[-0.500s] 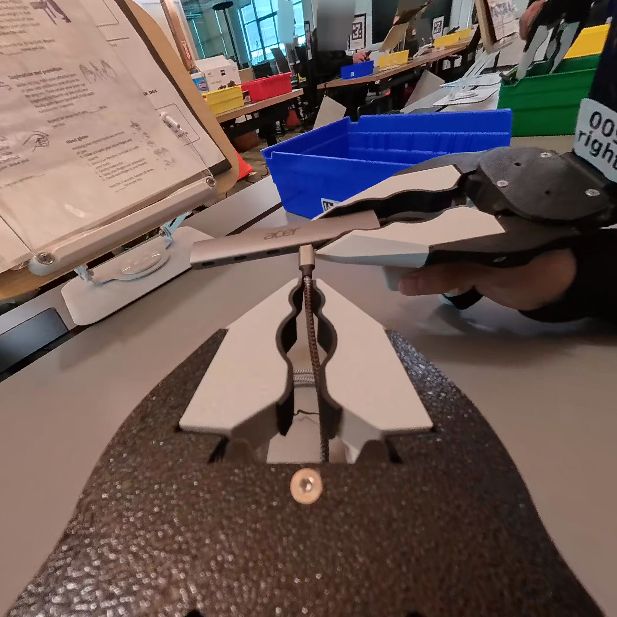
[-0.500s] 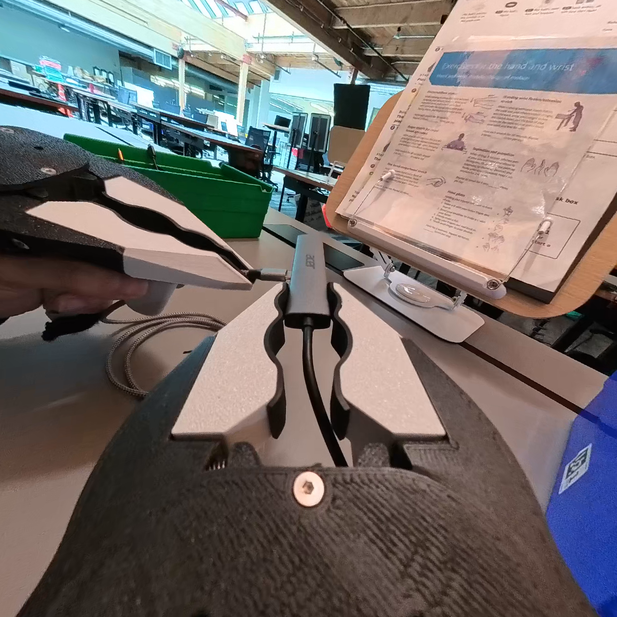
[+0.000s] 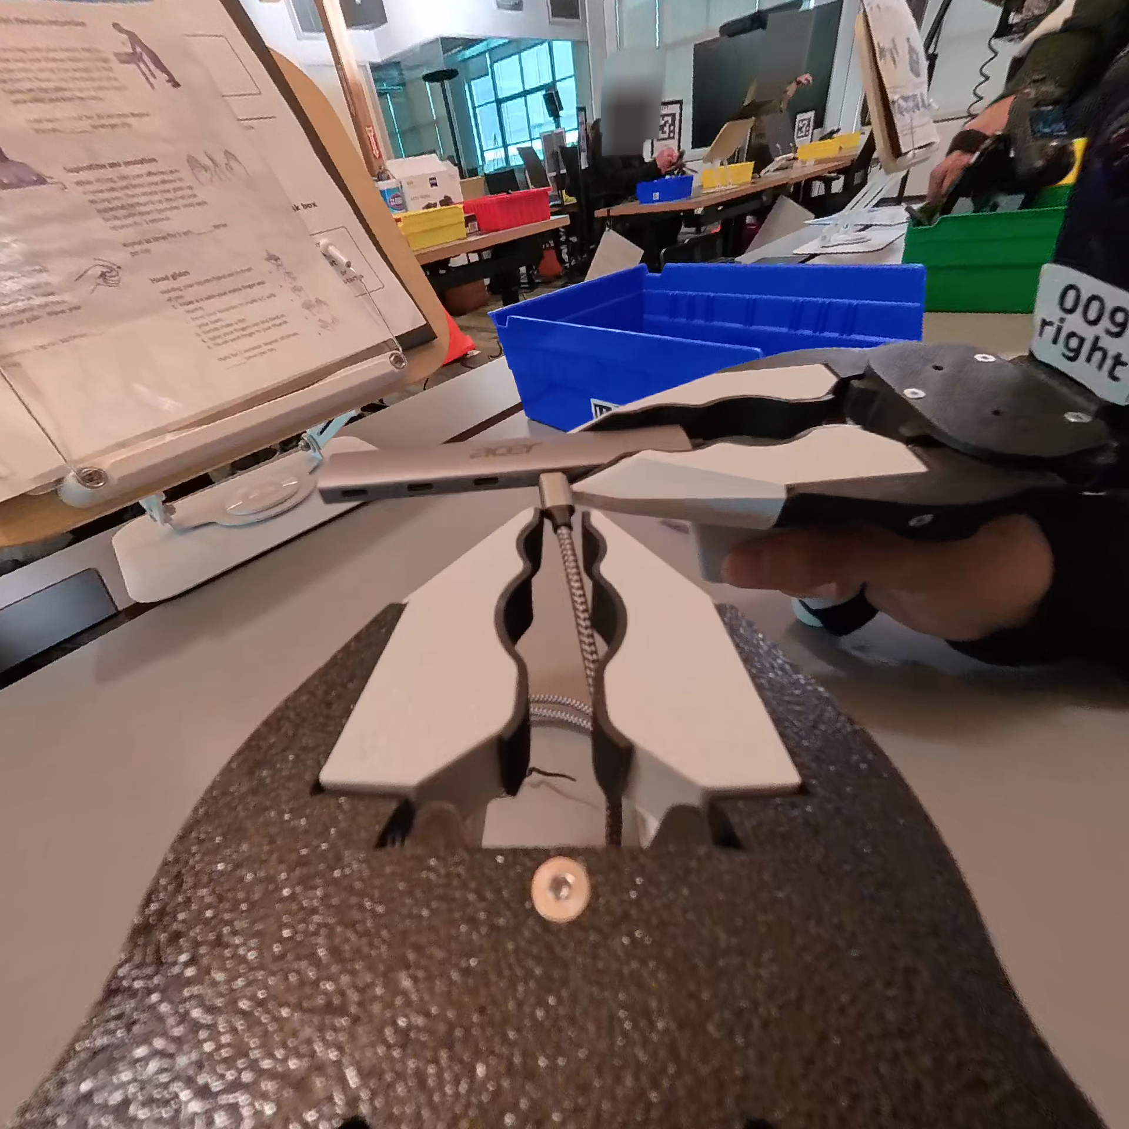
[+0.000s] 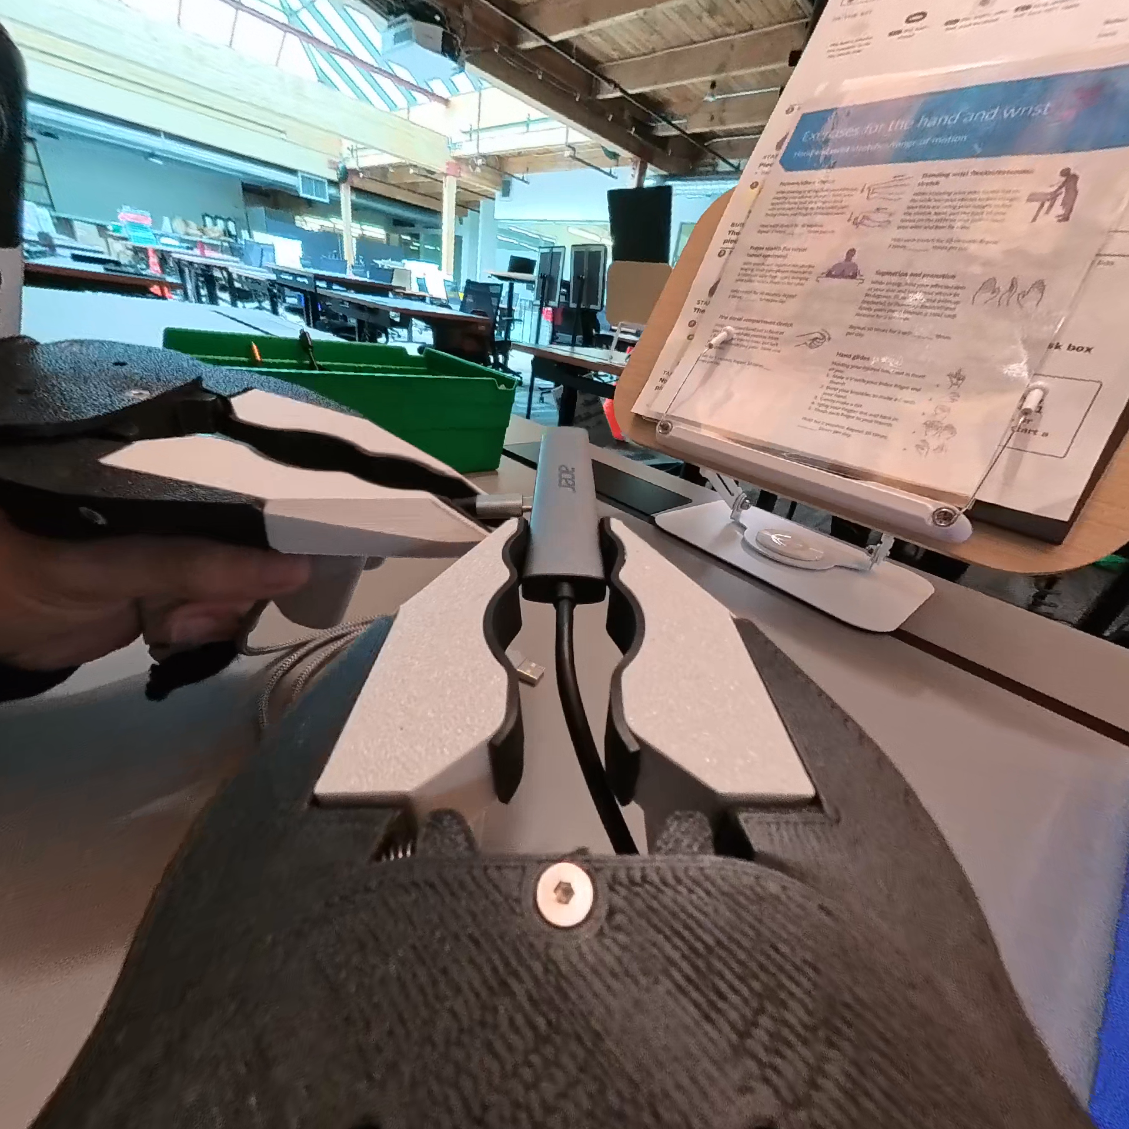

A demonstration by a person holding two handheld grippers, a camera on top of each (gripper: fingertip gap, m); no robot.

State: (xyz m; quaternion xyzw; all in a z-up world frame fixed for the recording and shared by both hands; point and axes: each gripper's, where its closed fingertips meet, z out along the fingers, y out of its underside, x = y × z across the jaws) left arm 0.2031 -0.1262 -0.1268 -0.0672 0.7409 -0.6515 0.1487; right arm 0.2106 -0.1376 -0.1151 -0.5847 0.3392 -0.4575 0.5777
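1. My left gripper (image 3: 559, 519) fingers are clamped on the metal plug (image 3: 555, 492) of a braided cable (image 3: 577, 602); same grip as half a second ago.
2. My right gripper (image 4: 559, 537) fingers are closed around the cable end of a grey hub (image 4: 559, 519), as before.
3. Plug tip meets the hub's side, beside three other ports; whether it's seated, can't tell. It met the hub there earlier too.
4. Hub held above the grey tabletop (image 3: 183, 702), between both grippers.
5. Blue bin (image 3: 702, 330) and document stand (image 4: 855, 317) behind it, unmoved.
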